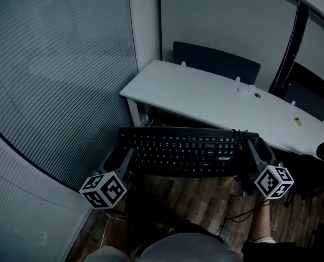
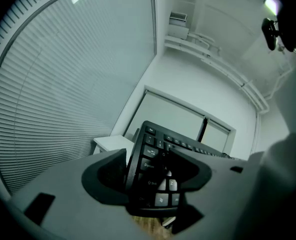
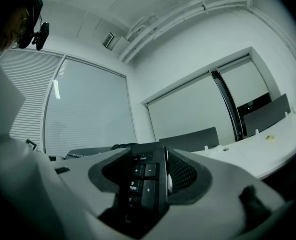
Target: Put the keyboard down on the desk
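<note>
A black keyboard (image 1: 186, 150) hangs level in the air over the wood floor, short of the white desk (image 1: 205, 97). My left gripper (image 1: 124, 158) is shut on its left end, and my right gripper (image 1: 252, 153) is shut on its right end. In the left gripper view the keyboard (image 2: 155, 174) sits clamped between the two dark jaws, keys facing right. The right gripper view shows the keypad end of the keyboard (image 3: 143, 184) pinched between that gripper's jaws. A black cable (image 1: 239, 135) lies bundled on the keyboard's right end.
The long white desk runs from centre to the right edge, with a small object (image 1: 296, 121) and a grommet (image 1: 256, 95) on it. Dark chairs (image 1: 213, 61) stand behind it. A slatted blind (image 1: 58, 75) fills the left. A cable (image 1: 241, 214) trails over the floor.
</note>
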The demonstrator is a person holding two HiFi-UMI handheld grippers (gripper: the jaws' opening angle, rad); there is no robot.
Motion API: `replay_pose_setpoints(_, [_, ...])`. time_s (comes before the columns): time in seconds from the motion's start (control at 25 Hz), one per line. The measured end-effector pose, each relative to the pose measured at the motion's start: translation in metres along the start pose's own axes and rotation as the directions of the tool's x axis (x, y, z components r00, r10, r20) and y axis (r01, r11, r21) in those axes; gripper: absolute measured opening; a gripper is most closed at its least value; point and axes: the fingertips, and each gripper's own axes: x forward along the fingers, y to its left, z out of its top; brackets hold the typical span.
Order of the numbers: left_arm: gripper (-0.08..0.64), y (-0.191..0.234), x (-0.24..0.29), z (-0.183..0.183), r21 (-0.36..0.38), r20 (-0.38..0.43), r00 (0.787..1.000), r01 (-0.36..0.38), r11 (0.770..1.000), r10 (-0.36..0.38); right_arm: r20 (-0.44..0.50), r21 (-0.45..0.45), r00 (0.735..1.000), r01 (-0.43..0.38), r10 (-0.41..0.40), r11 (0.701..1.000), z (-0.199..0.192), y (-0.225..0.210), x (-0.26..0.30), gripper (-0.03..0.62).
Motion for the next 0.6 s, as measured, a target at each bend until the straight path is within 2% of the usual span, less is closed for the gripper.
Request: replay_pose_setpoints(0.6, [0.268,-0.0010,0.0021,-0.0041,-0.009,-0.009,1.000,0.002,1.000,-0.003,-0.014,0.009,1.000,-0.001,0.002,1.000,-0.0032,-0.0047,0.0014,0.238])
